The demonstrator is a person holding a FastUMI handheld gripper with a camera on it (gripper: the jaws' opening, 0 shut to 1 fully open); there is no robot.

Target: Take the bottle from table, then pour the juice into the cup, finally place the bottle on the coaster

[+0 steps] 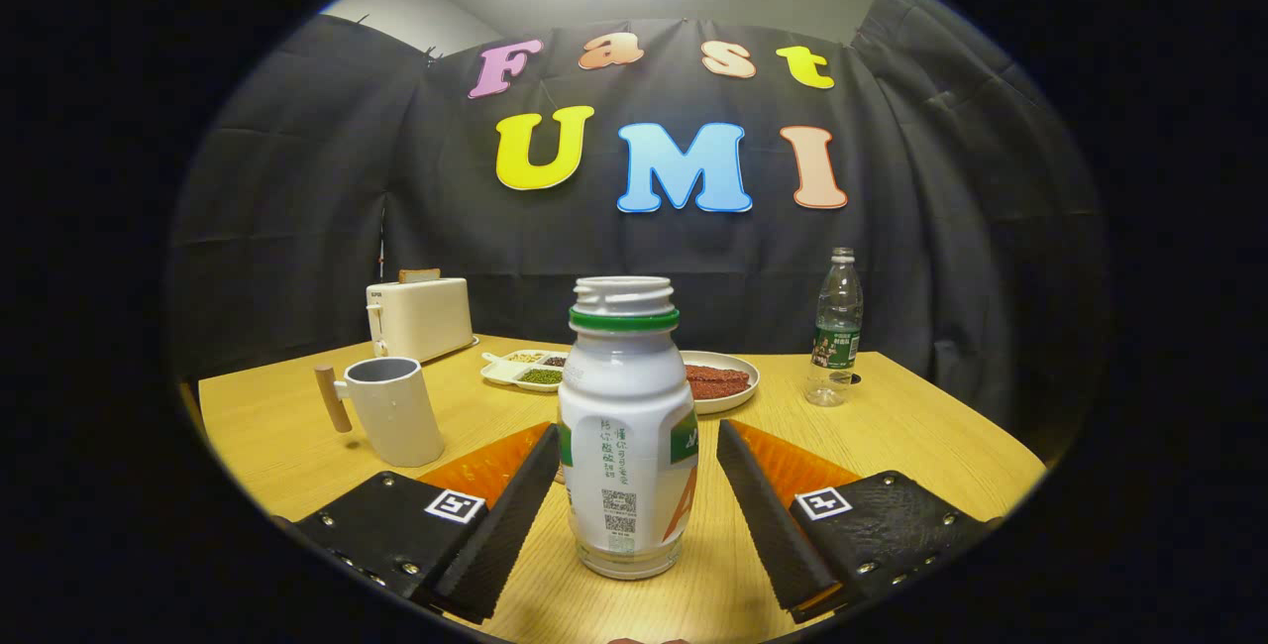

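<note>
A white juice bottle (627, 426) with a green neck ring and no cap stands upright on the wooden table (921, 456). It is between the two fingers of my gripper (636, 429), which is open. The left finger's black pad (515, 505) is close to the bottle's side, and the right pad (763, 505) stands a little apart from it. A white cup (396, 411) with a wooden handle stands beyond the left finger, to the left of the bottle. I cannot see into the cup.
Farther back stand a cream toaster (421, 315), a divided tray of beans (523, 369) and a white plate of reddish food (721, 381). A clear water bottle (835, 332) stands at the far right, with a small dark patch (854, 378) at its base.
</note>
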